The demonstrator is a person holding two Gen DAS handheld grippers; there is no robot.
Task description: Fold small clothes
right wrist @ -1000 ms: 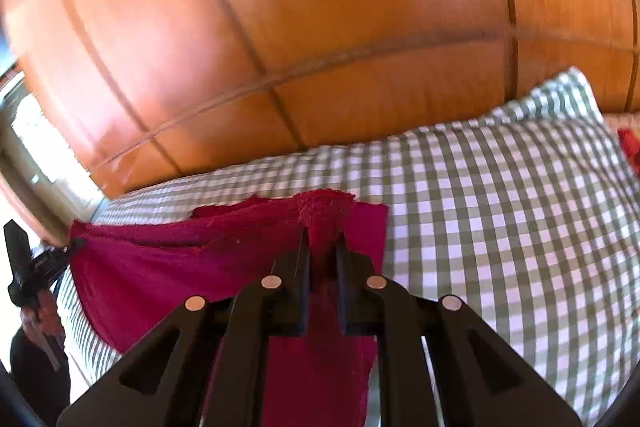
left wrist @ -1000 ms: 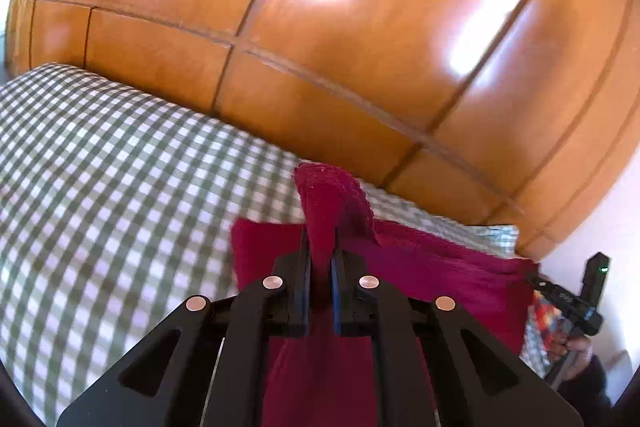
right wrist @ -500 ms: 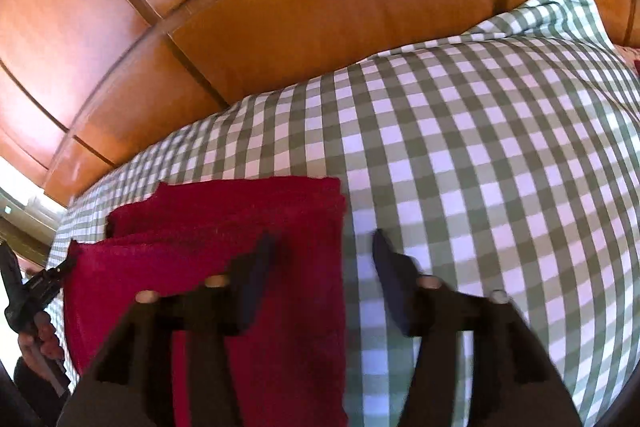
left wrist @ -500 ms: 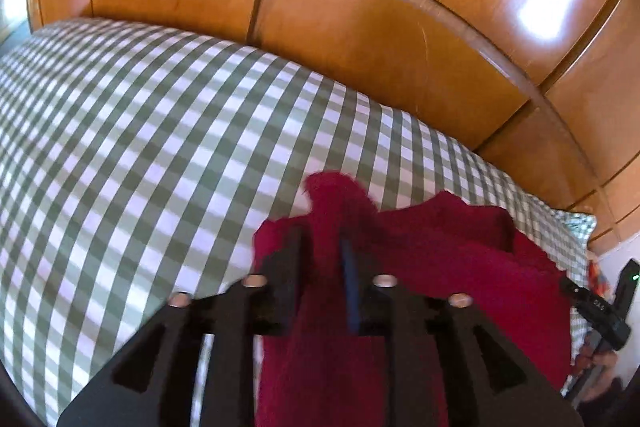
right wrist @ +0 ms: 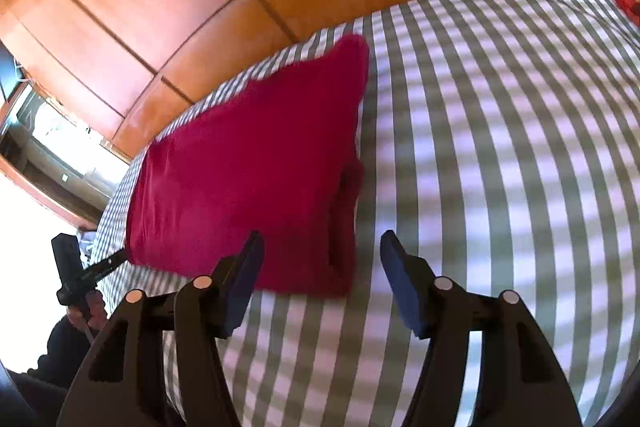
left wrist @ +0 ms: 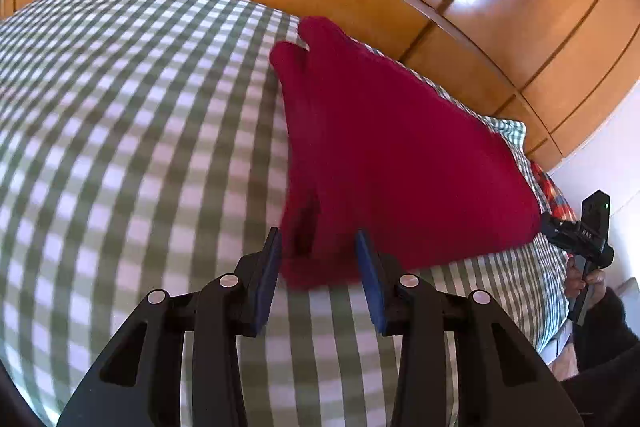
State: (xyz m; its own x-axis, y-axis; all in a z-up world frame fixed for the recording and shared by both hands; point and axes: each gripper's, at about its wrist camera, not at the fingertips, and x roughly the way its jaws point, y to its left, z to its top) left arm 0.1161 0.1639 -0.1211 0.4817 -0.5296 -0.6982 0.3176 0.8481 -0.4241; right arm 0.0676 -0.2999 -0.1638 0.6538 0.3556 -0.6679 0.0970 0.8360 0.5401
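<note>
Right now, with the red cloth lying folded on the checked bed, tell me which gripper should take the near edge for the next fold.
Probably the left gripper: its opening jaws already straddle the red cloth's near corner. The right gripper, also opening, frames mostly bare bed cover beside the cloth's edge.

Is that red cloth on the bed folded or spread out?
Folded: the red cloth lies doubled on the checked bedcover, layered edges showing at its right side.

Legible text: one faint white marking on the black body of the right gripper [left wrist: 582, 233], far right in the left wrist view, too small to read with certainty. No other lettering, labels, brands or numbers can be read.
</note>
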